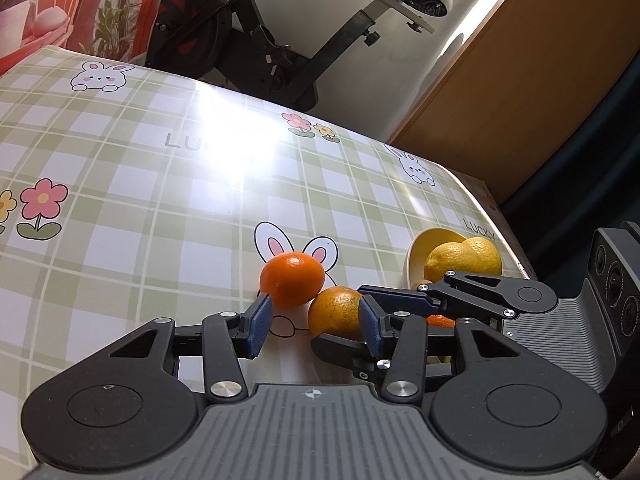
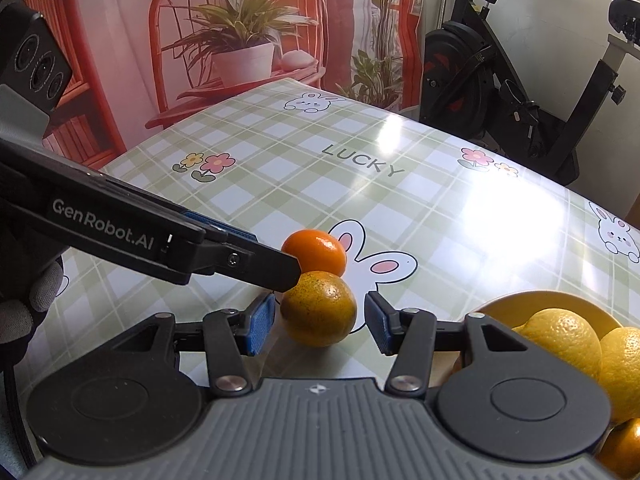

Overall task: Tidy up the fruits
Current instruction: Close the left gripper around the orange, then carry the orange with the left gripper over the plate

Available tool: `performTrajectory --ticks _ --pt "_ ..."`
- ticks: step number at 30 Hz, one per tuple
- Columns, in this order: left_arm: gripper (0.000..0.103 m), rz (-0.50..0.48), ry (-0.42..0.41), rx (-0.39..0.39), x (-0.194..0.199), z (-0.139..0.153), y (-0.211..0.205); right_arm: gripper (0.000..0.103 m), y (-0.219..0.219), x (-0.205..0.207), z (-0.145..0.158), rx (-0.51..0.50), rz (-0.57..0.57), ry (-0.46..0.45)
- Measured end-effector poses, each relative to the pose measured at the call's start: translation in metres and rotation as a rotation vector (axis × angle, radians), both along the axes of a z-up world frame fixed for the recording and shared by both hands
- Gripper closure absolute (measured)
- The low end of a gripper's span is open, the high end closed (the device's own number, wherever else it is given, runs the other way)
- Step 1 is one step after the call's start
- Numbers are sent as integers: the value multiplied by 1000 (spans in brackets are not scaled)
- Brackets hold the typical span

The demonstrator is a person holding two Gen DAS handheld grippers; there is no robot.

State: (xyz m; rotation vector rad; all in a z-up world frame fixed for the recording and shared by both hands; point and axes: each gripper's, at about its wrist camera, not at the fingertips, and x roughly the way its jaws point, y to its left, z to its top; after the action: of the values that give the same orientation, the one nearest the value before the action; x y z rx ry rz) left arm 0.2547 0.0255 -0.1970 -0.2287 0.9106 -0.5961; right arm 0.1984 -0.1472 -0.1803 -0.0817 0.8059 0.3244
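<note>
A bright orange (image 1: 292,280) (image 2: 314,252) and a duller speckled orange (image 1: 334,312) (image 2: 318,308) lie touching on the checked tablecloth. My left gripper (image 1: 316,324) (image 2: 276,256) is open; its left pad (image 1: 260,320) is at the bright orange's lower edge and its right pad (image 1: 370,328) is beside the speckled one. My right gripper (image 2: 320,326) (image 1: 340,318) is open with the speckled orange just ahead between its pads; a small gap shows on the right side. The two grippers' fingers overlap around the fruit.
A yellow bowl (image 1: 424,240) (image 2: 520,300) at the table's right edge holds two lemons (image 1: 452,260) (image 2: 560,340) and another orange (image 2: 624,452). An exercise bike (image 1: 280,52) stands behind the table (image 1: 160,200). A gloved hand (image 2: 24,300) holds the left gripper.
</note>
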Motion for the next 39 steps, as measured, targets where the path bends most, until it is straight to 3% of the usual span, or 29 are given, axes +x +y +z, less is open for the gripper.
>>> performTrajectory --ticks 17,39 --pt "57 -35 42 -22 -1 -15 -15 57 -2 -4 -5 63 -24 19" --pt "58 -72 -36 45 -24 14 -37 57 -12 -35 14 128 -66 -43"
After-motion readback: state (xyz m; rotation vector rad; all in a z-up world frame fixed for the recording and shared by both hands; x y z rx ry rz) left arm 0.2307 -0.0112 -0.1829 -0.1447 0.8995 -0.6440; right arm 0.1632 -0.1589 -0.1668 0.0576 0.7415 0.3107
